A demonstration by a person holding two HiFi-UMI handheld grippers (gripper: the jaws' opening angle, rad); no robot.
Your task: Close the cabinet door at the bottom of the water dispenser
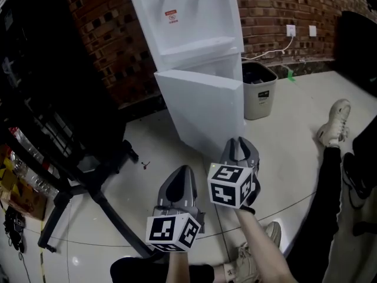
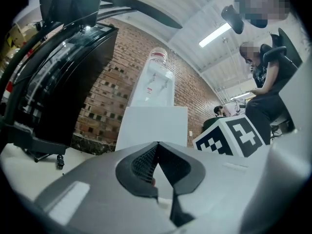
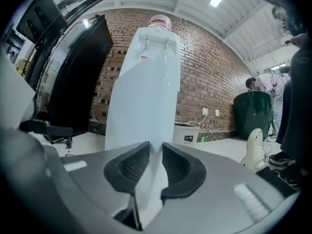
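The white water dispenser (image 1: 188, 16) stands against the brick wall. Its bottom cabinet door (image 1: 203, 108) is swung open toward me. My right gripper (image 1: 238, 141) is low in front of the door's bottom right part, close to it; whether it touches I cannot tell. In the right gripper view the door (image 3: 141, 116) fills the space ahead, and the right gripper (image 3: 156, 147) keeps a narrow gap with nothing between the pads. My left gripper (image 1: 182, 171) hangs lower left, farther from the door. In its own view the left gripper (image 2: 157, 145) has its tips together, holding nothing.
A dark waste bin (image 1: 259, 90) stands right of the dispenser. A black chair base (image 1: 88, 181) spreads over the floor at left, under a tall black unit (image 1: 53, 69). A person's leg and white shoe (image 1: 334, 122) lie at right. A white cable runs along the wall.
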